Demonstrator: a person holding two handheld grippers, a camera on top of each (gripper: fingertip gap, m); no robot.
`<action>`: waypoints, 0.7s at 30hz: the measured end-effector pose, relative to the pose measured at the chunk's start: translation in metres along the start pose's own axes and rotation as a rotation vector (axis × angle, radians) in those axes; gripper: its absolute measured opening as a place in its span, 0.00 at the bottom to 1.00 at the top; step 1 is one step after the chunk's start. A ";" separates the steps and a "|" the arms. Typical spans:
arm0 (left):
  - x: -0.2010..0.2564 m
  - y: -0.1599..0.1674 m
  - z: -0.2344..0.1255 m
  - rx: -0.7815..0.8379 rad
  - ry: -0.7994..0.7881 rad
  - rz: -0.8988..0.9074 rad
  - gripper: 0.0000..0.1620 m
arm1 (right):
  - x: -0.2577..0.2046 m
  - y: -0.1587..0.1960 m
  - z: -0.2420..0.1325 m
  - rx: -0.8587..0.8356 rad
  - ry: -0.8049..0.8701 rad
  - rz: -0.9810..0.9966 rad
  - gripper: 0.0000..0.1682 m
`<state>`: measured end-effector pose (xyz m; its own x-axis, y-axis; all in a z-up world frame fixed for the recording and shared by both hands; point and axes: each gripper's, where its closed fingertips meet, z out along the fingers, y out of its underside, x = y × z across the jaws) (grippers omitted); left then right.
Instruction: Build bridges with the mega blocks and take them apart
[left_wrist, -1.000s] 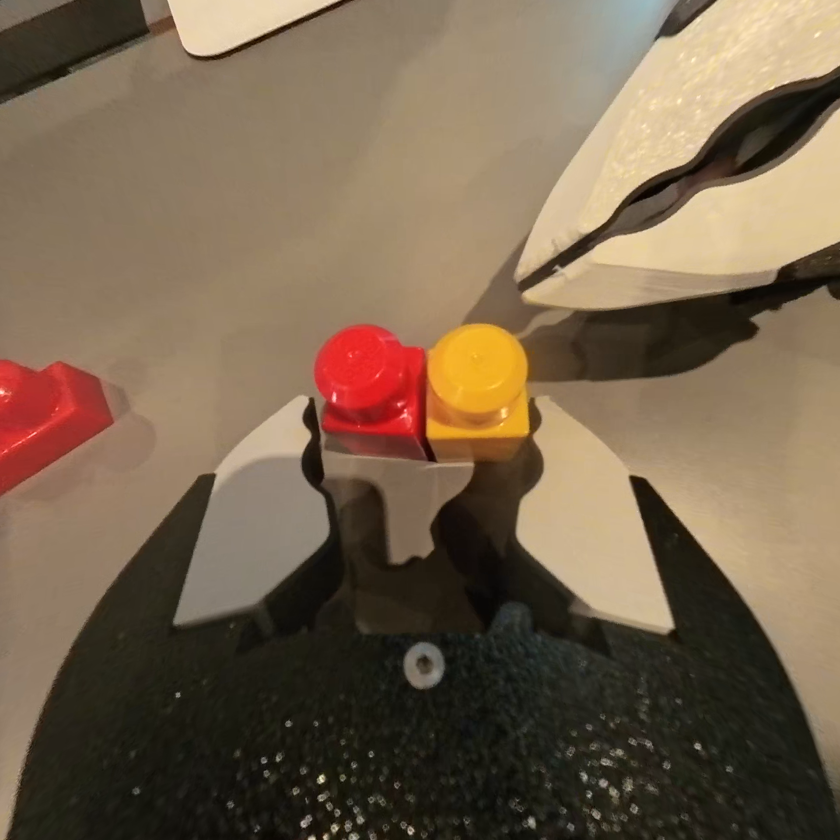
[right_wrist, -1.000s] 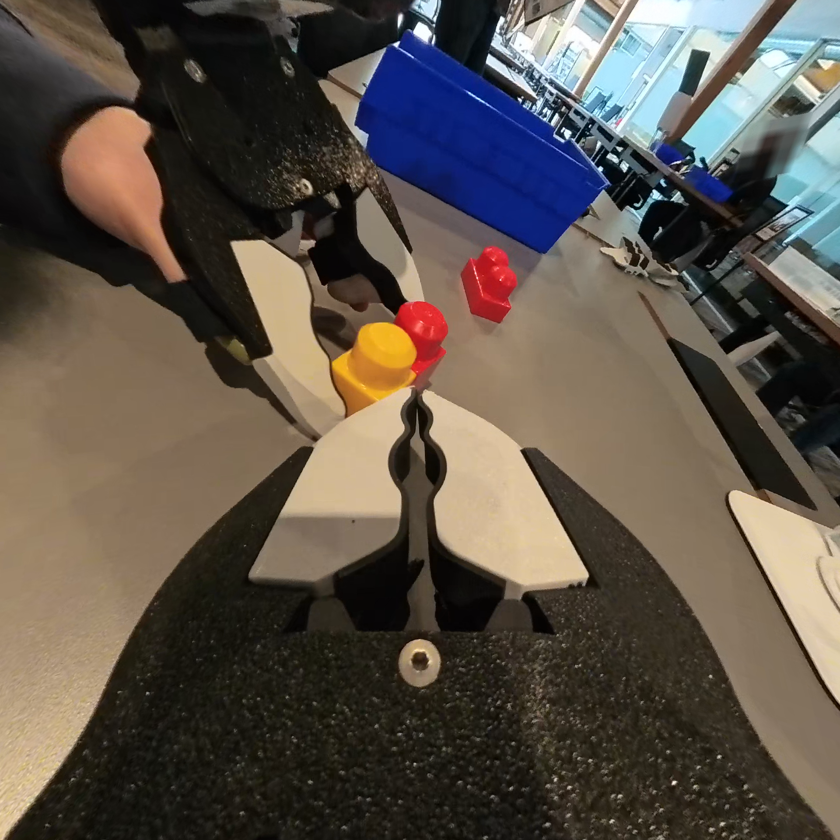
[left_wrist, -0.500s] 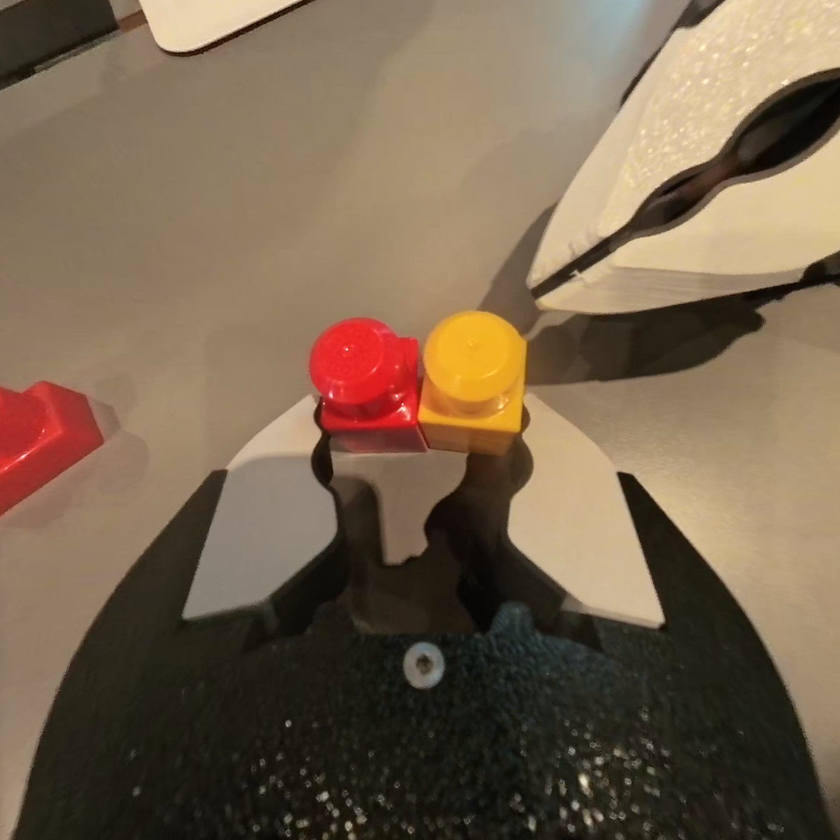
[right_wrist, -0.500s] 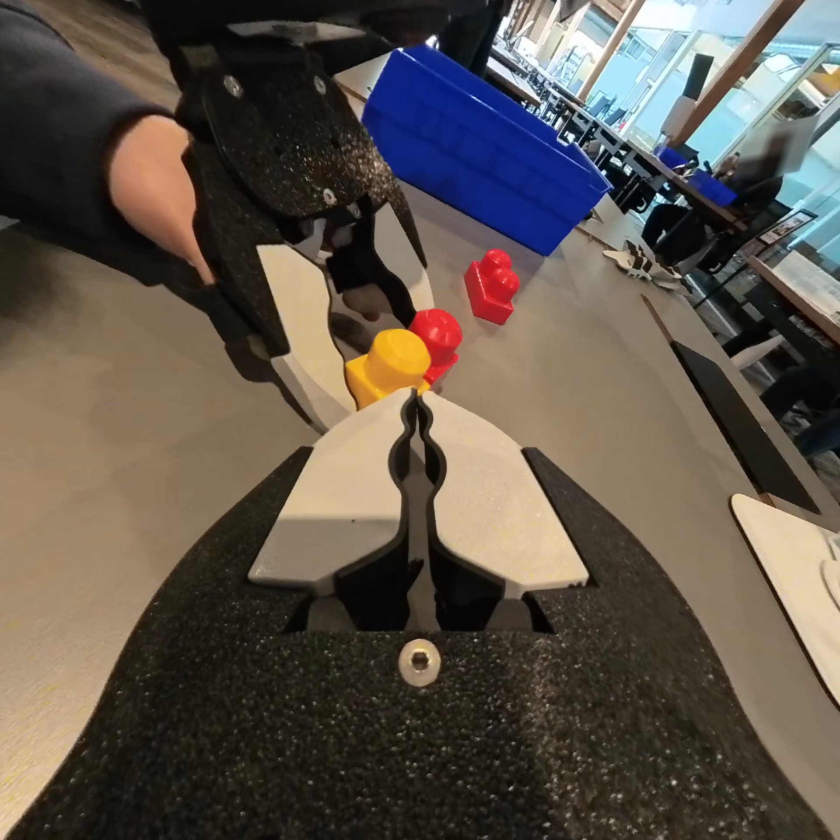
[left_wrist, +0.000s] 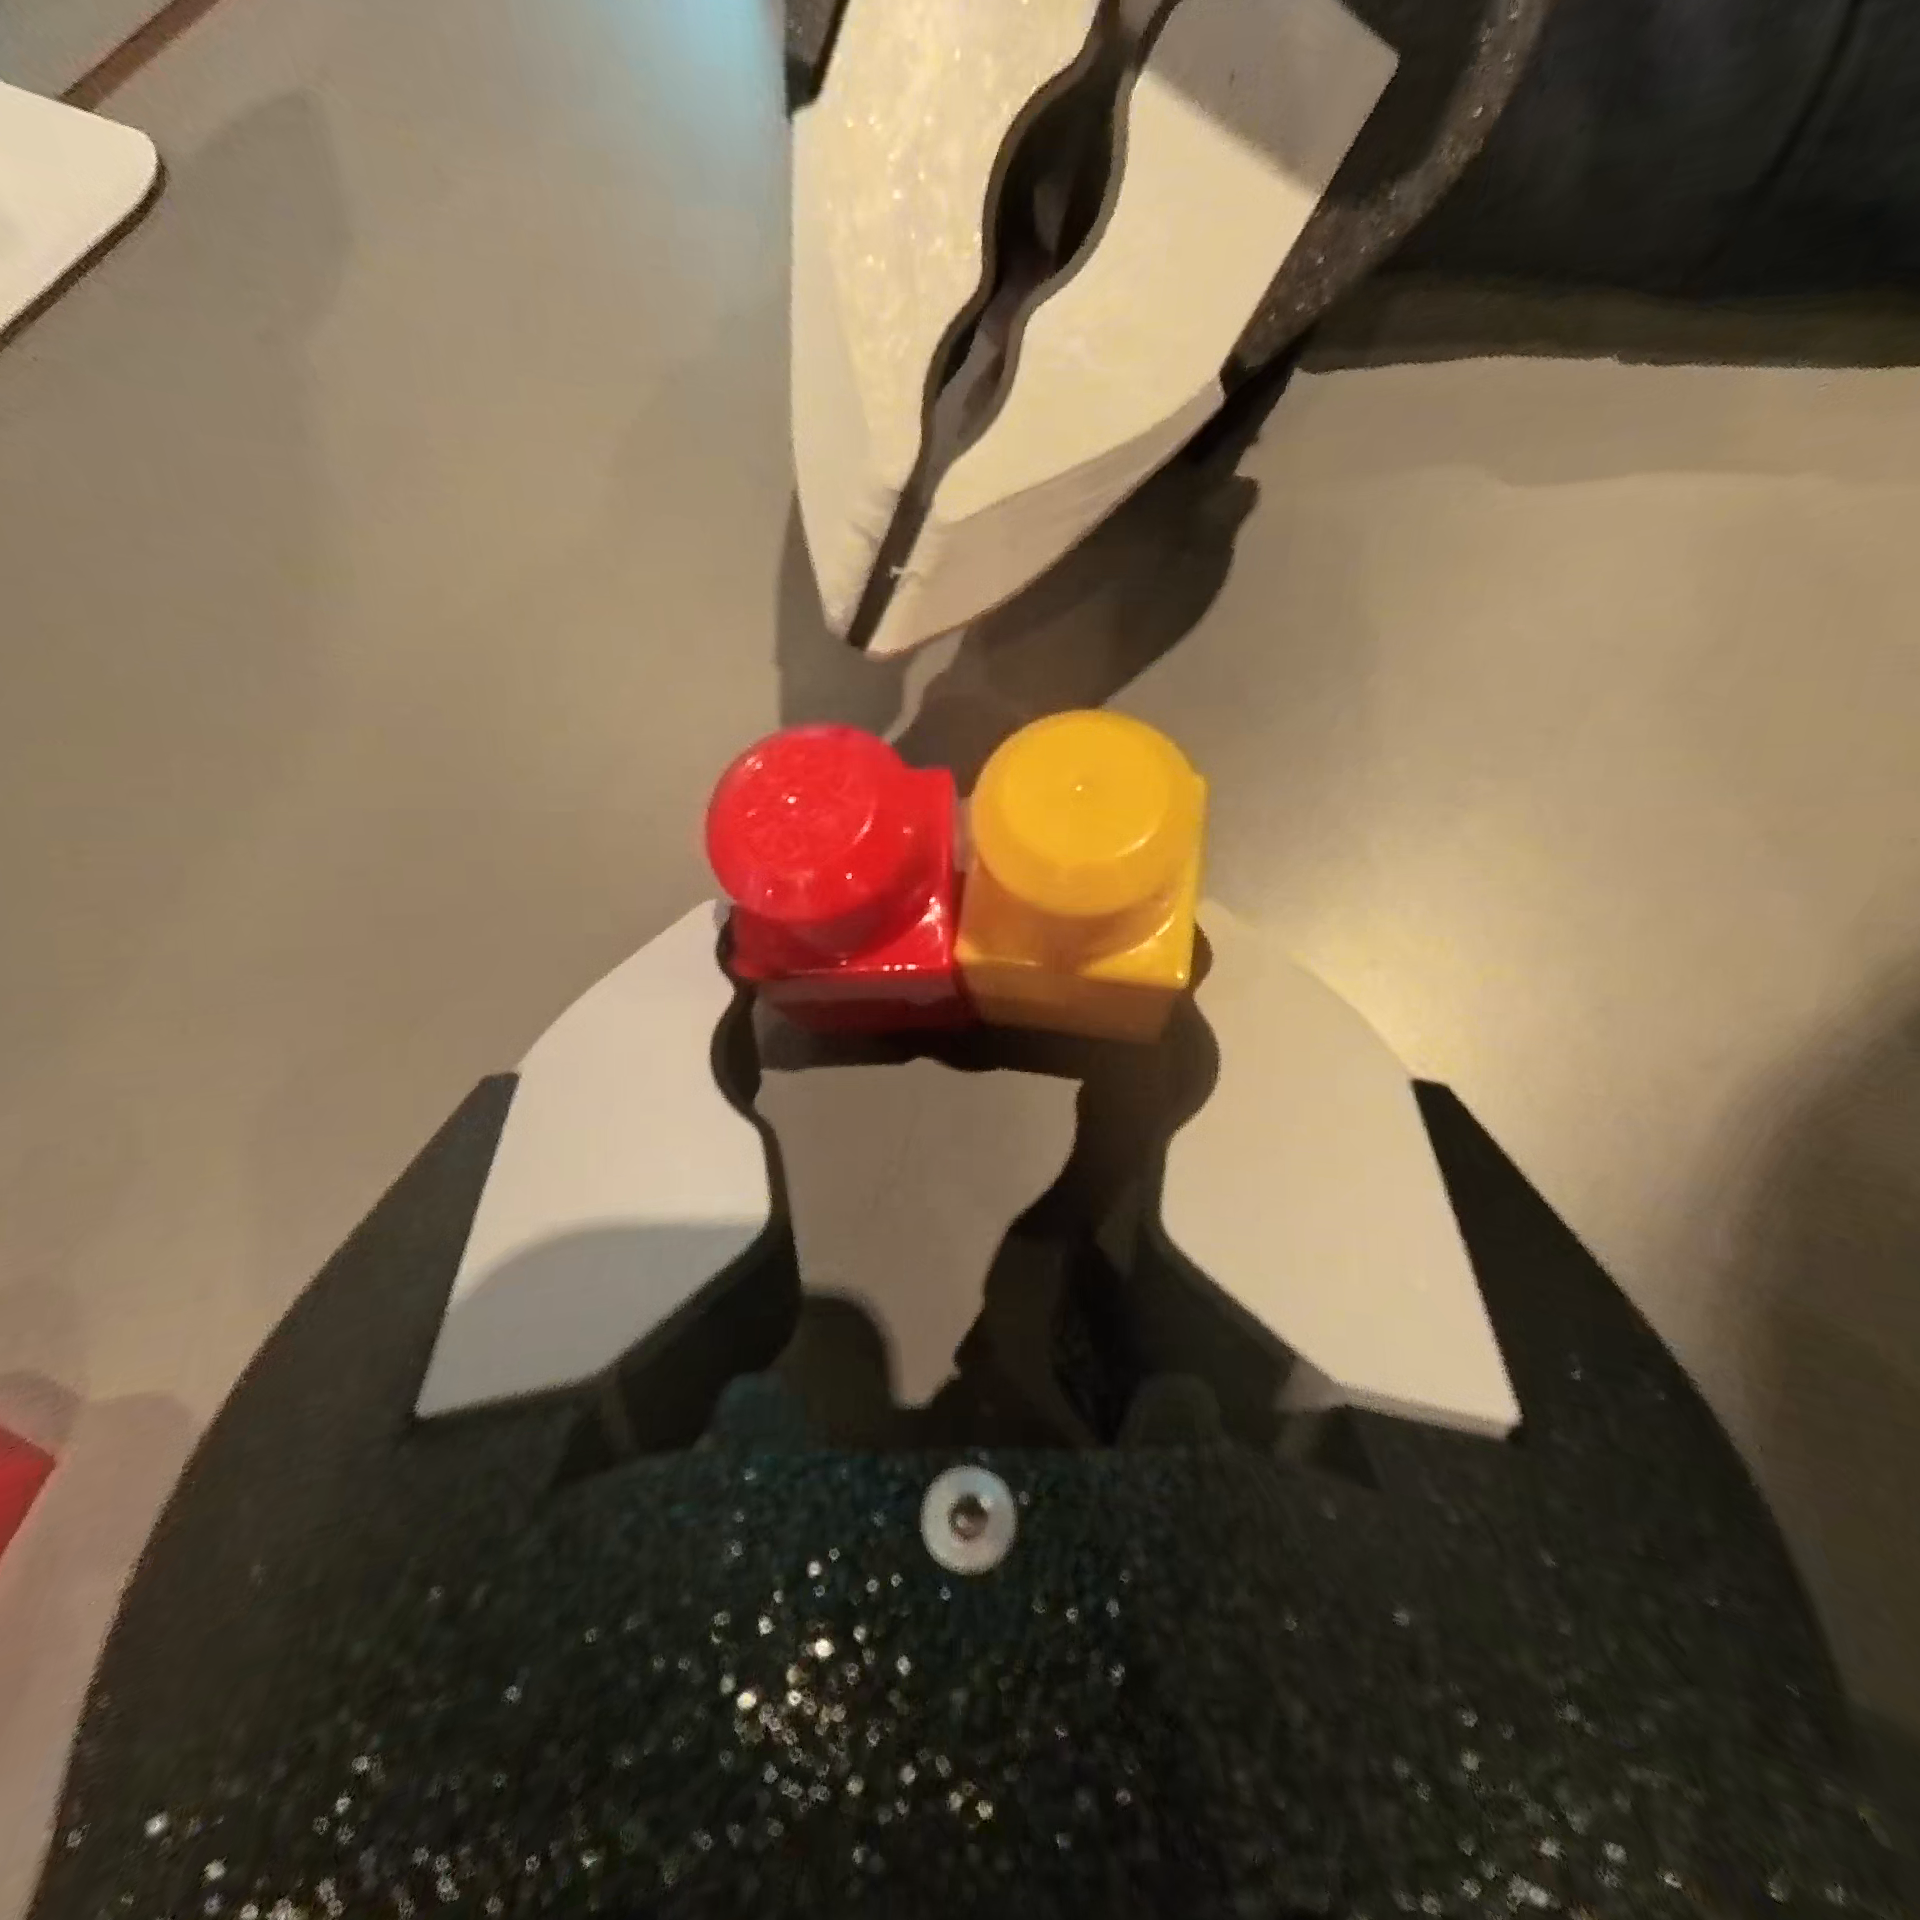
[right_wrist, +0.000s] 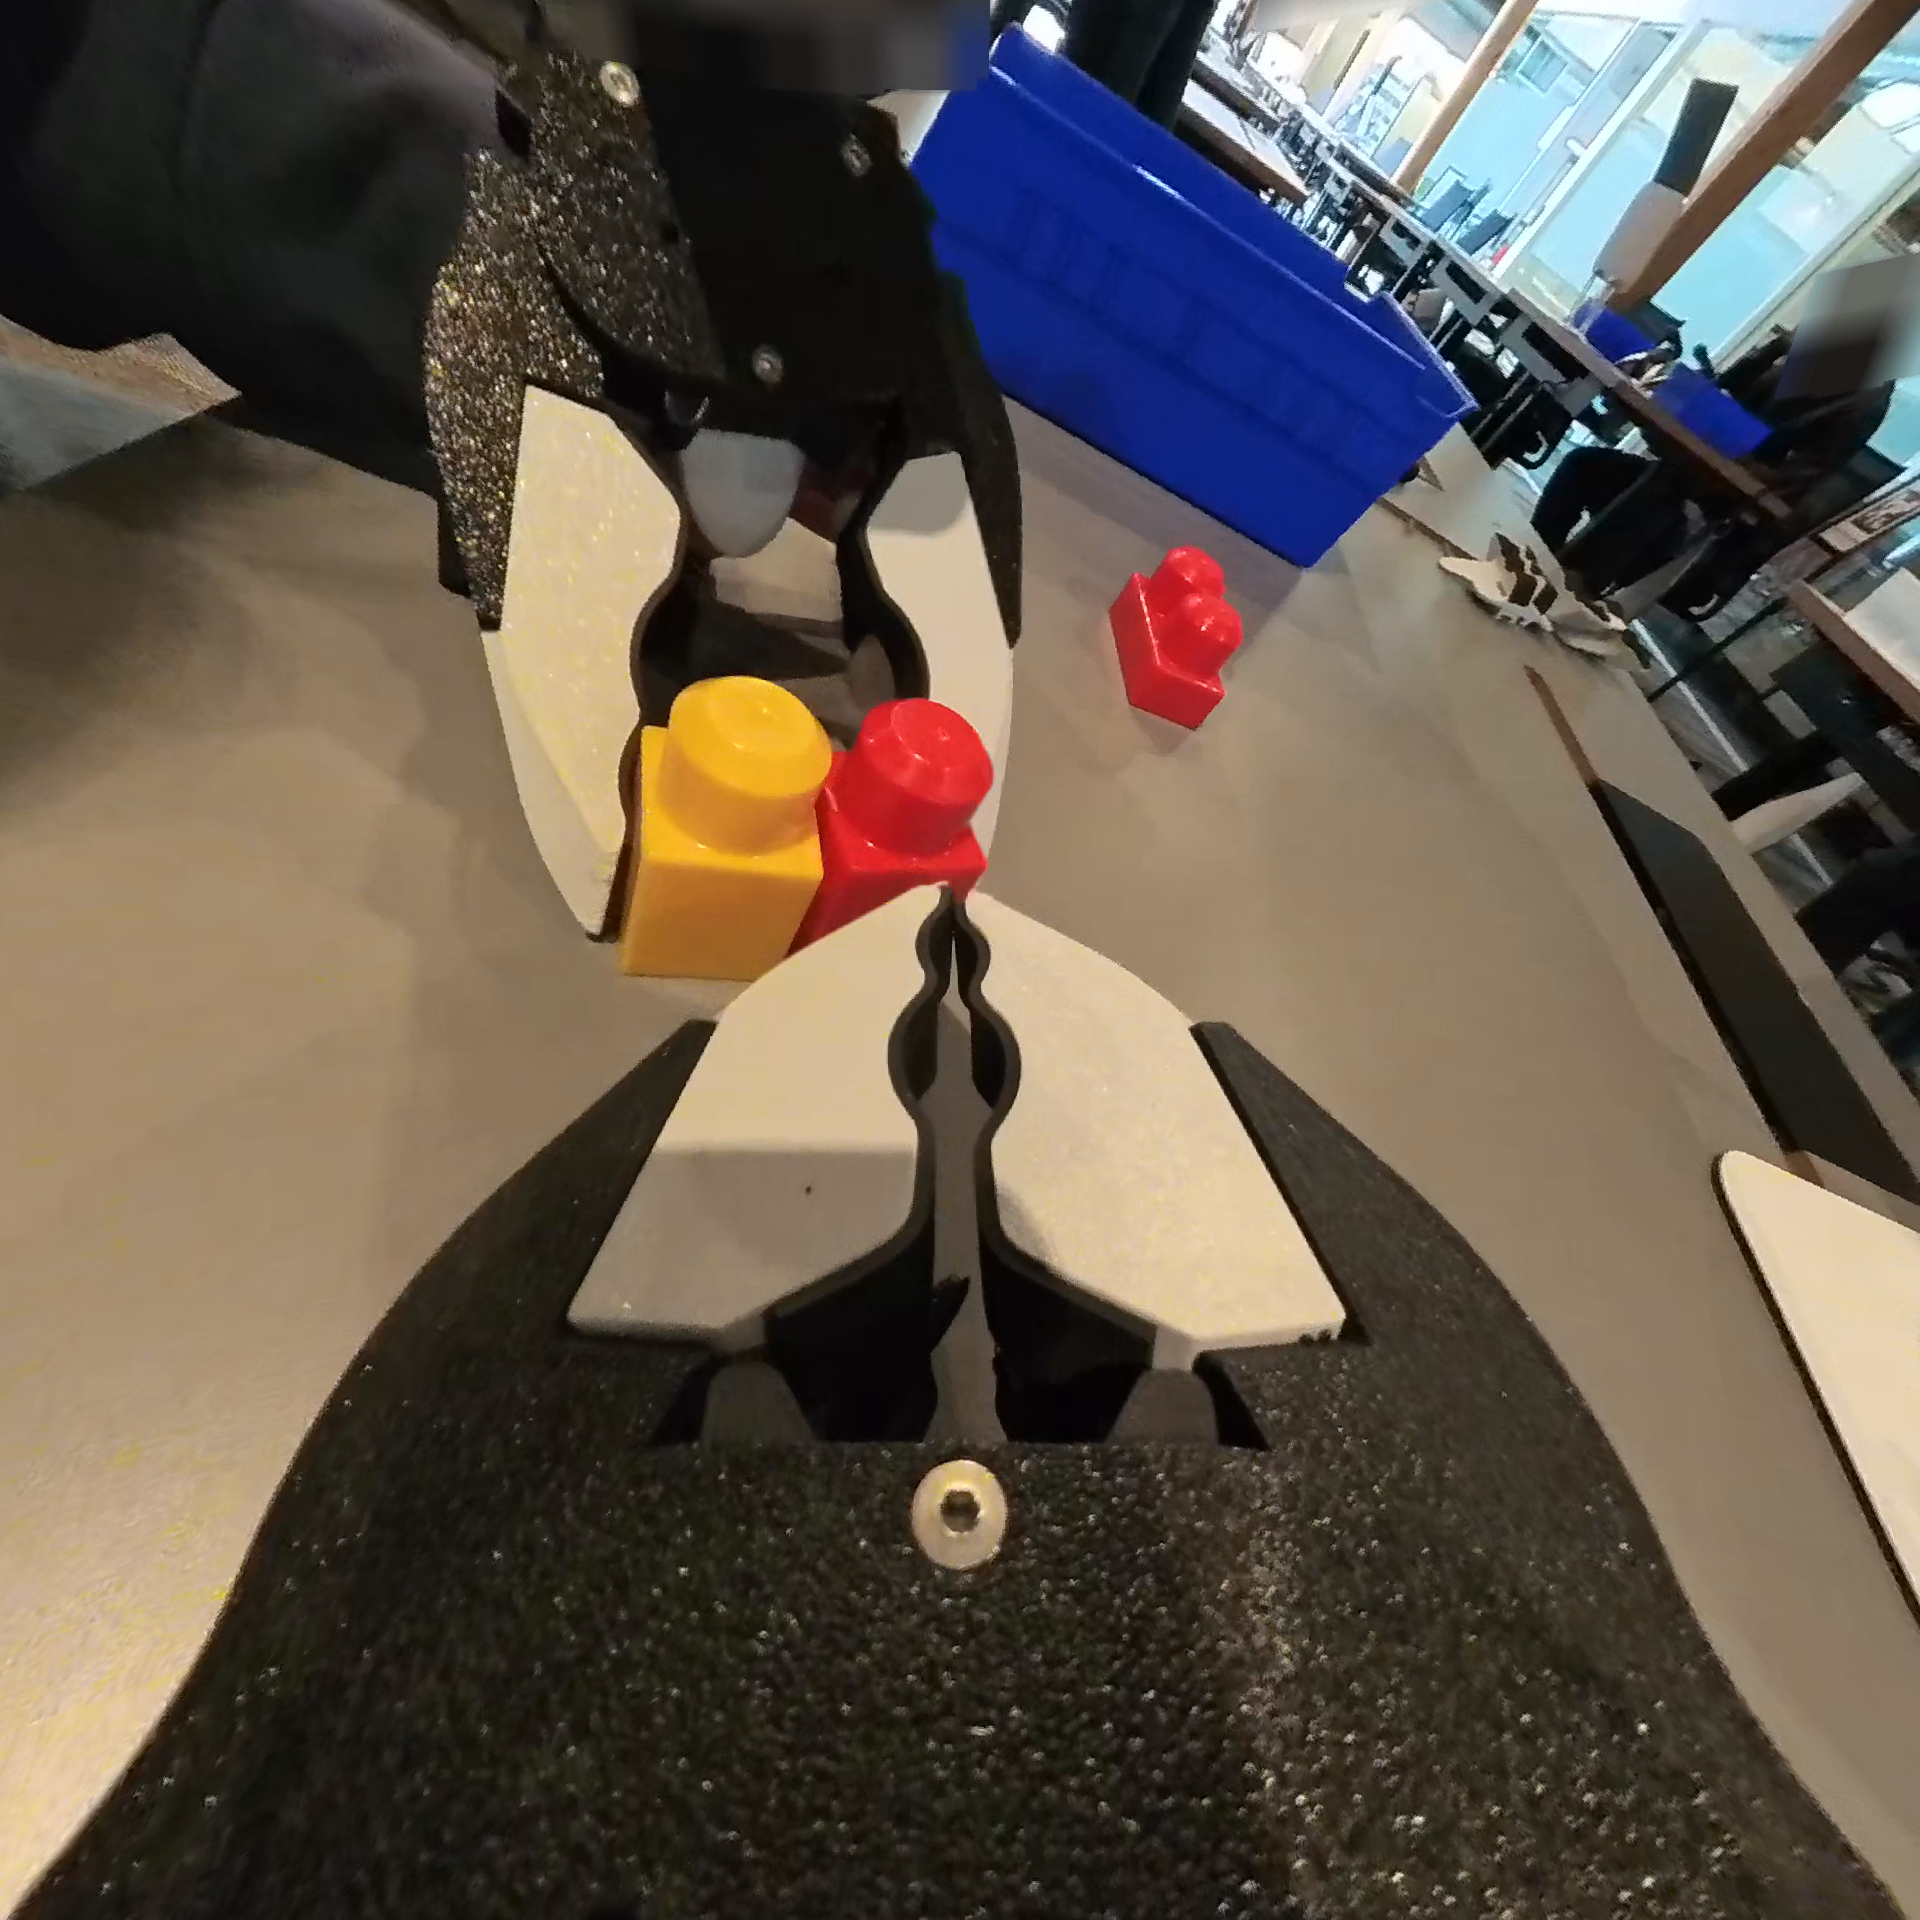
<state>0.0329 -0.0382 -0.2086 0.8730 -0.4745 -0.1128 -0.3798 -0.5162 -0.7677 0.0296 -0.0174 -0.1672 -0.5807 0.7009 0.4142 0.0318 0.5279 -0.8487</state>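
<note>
Left wrist view, frame centre: a red single-stud block (left_wrist: 836, 883) and a yellow single-stud block (left_wrist: 1086, 883) stand upright on the grey table (left_wrist: 364, 623), side faces touching. The left gripper (left_wrist: 961, 971) is spread wide, one white finger at the outer side of each block, bracketing the pair; whether the fingers (left_wrist: 613, 1174) actually press the blocks, cannot tell.

Upper centre of the same frame: the right gripper (left_wrist: 883, 623) points down toward the pair, its two fingers meeting at the tips, nothing between them, tip just beyond the blocks and apart from them.

Right wrist view: the closed tips sit at frame centre, close against the red block's lower corner; contact unclear. Right of centre, upper half: a red two-stud block (right_wrist: 1174, 649) lies alone on the table. Behind it, upper middle, a blue bin (right_wrist: 1174, 301). A white board (right_wrist: 1839, 1309) shows at the right edge.
</note>
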 end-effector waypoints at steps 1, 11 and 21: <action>0.000 0.000 0.000 -0.001 -0.004 -0.002 0.48 | 0.000 0.000 0.000 -0.002 0.000 -0.001 0.00; -0.003 -0.012 0.001 0.055 0.001 -0.110 0.60 | -0.002 0.000 0.000 0.001 -0.016 0.002 0.00; -0.005 -0.015 0.009 0.036 -0.033 -0.097 0.54 | -0.001 -0.001 -0.001 0.006 -0.010 0.004 0.00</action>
<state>0.0370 -0.0212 -0.2021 0.9149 -0.3995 -0.0573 -0.2823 -0.5320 -0.7983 0.0305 -0.0179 -0.1667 -0.5886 0.6984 0.4072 0.0294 0.5218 -0.8525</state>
